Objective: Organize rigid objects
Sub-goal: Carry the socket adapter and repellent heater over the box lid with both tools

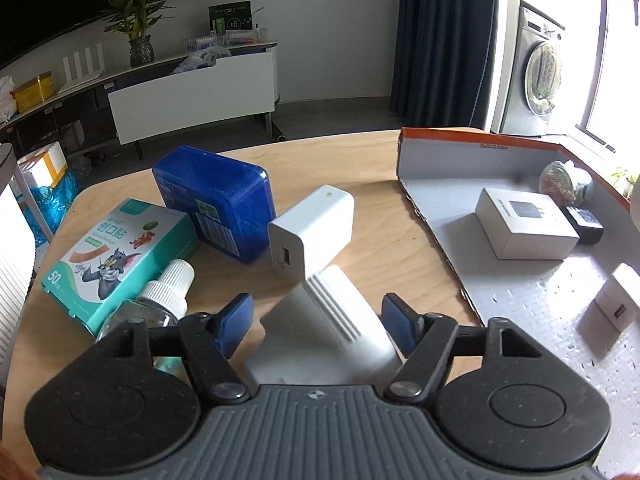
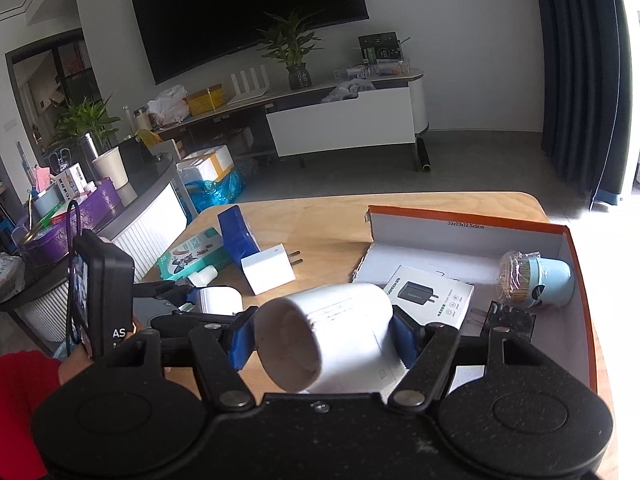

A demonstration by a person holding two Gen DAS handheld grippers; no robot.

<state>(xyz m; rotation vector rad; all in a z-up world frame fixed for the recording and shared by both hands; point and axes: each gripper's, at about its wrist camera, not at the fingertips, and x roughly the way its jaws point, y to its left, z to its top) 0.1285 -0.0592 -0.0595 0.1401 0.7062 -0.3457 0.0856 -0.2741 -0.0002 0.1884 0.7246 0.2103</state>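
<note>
Right gripper (image 2: pixel 324 336): both blue pads press the sides of a white cup (image 2: pixel 326 332), which lies sideways in the grasp with its open mouth toward the camera, held above the near edge of the cardboard tray (image 2: pixel 460 220). The hold is on a smooth, curved wall; the cup would probably roll or slide out if the wrist tilts further or the pads ease off early, and could then knock the charger box (image 2: pixel 430 298) or the toothpick jar (image 2: pixel 532 280) lying in the tray.

Left gripper (image 1: pixel 316 320): jaws part-way in, with a white ribbed device (image 1: pixel 332 320) between them. The right pad lies against its flank; whether the left pad touches cannot be told, so the grasp is judged not yet made. Closing off-centre could skew the device into the white adapter (image 1: pixel 312 236) just beyond it, or nudge the clear bottle (image 1: pixel 160 300) beside the left finger.

Task items: rigid, mostly white plastic. On the wooden table (image 1: pixel 360 160) remain the adapter, the blue case (image 1: pixel 216 200) and the plaster box (image 1: pixel 116 256); the tray stands to the right.
</note>
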